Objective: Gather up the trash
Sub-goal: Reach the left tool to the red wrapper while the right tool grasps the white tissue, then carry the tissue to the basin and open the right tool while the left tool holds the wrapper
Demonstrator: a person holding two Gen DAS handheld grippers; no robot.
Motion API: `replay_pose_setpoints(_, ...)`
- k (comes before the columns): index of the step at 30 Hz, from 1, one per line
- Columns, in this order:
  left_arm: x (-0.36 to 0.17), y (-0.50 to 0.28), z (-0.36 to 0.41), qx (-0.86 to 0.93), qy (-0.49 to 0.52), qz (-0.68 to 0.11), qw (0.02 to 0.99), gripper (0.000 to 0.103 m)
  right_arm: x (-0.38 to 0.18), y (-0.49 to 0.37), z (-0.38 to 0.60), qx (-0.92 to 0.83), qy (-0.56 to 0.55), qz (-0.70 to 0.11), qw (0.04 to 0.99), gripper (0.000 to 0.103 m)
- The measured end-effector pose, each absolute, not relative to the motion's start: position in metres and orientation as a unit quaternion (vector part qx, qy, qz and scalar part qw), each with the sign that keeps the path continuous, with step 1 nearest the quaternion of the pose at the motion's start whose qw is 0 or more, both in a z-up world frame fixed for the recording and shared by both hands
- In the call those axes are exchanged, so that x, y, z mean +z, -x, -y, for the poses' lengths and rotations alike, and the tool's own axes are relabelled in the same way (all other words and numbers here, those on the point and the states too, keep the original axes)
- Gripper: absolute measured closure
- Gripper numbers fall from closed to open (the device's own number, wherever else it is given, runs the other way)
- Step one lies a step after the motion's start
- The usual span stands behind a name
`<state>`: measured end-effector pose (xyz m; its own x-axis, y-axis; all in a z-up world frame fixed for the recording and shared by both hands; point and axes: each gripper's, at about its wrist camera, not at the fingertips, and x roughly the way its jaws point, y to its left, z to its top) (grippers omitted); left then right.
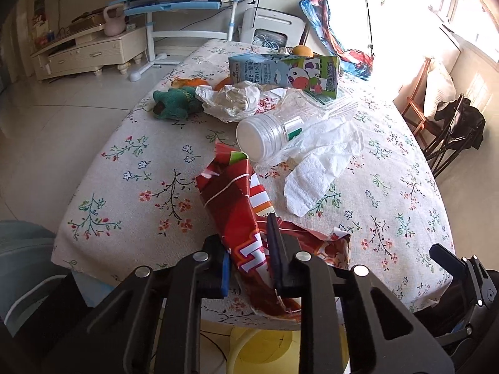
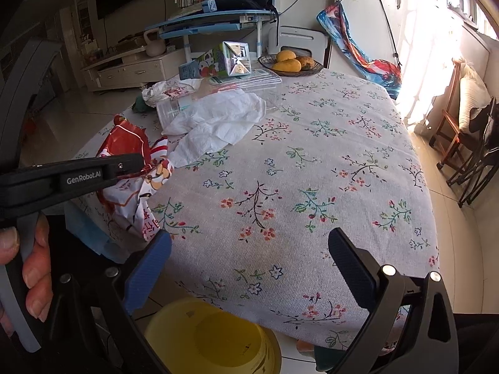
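At the lower centre of the frame, the left gripper [image 1: 249, 265] pinches a red snack wrapper [image 1: 237, 199] at the table [image 1: 131, 168] edge; the right gripper [image 2: 249, 268] gapes wide, empty, above a yellow bin [image 2: 212, 339].

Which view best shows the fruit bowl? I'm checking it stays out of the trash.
The right wrist view: the fruit bowl shows whole at the table's far edge. In the left wrist view the milk carton hides all but one fruit.
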<state>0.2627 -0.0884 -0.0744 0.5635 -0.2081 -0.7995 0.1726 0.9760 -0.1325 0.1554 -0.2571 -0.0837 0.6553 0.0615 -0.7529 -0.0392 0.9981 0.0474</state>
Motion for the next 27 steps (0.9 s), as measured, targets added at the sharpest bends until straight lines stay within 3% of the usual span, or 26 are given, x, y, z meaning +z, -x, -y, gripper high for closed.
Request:
replay_pose_setpoints(10,-0.067,-0.282,0.038,-0.096,0.015,-0.458,0.884,0.087,-0.076,-0.197,0.268,0.061,-0.090,-0.411,0.905,0.006)
replay_pose_setpoints(12,-0.078,-0.282,0.034,-0.090,0.030,-0.470,0.877,0.068,-0.077,-0.212,0.271,0.069,-0.104,-0.410,0.903,0.006)
replay_pose_setpoints(13,-0.081,-0.281,0.035,-0.088,0.031,-0.473,0.876,0.052,-0.078,-0.220,0.272,0.073,-0.110,-0.408,0.903,0.006)
replay_pose_setpoints(14,-0.082,-0.280,0.038,-0.087,0.026,-0.471,0.878,0.049,-0.079,-0.228,0.274,0.076,-0.117,-0.406,0.903,0.006)
replay_pose_setpoints(17,-0.085,-0.277,0.047,-0.092,-0.005,-0.465,0.880,0.052,-0.080,-0.250,0.277,0.087,-0.131,-0.397,0.904,0.006)
replay_pose_setpoints(18,-0.086,-0.276,0.048,-0.094,-0.008,-0.463,0.881,0.059,-0.080,-0.257,0.277,0.090,-0.132,-0.395,0.905,0.006)
replay_pose_setpoints(20,-0.086,-0.276,0.049,-0.103,-0.009,-0.463,0.880,0.083,-0.079,-0.269,0.274,0.098,-0.133,-0.390,0.906,0.006)
replay_pose_setpoints(21,-0.086,-0.276,0.048,-0.107,-0.005,-0.464,0.879,0.086,-0.079,-0.273,0.271,0.102,-0.132,-0.388,0.906,0.007)
replay_pose_setpoints(22,-0.086,-0.276,0.046,-0.109,0.001,-0.464,0.879,0.089,-0.079,-0.277,0.269,0.110,-0.132,-0.388,0.906,0.010)
replay_pose_setpoints(24,-0.085,-0.276,0.041,-0.113,0.017,-0.463,0.879,0.091,-0.082,-0.283,0.263,0.126,-0.136,-0.395,0.900,0.028)
replay_pose_setpoints(26,-0.083,-0.275,0.036,-0.118,0.035,-0.456,0.881,0.092,-0.086,-0.284,0.261,0.138,-0.145,-0.409,0.890,0.070)
replay_pose_setpoints(27,-0.080,-0.274,0.034,-0.121,0.042,-0.450,0.884,0.092,-0.087,-0.282,0.260,0.145,-0.150,-0.412,0.887,0.079)
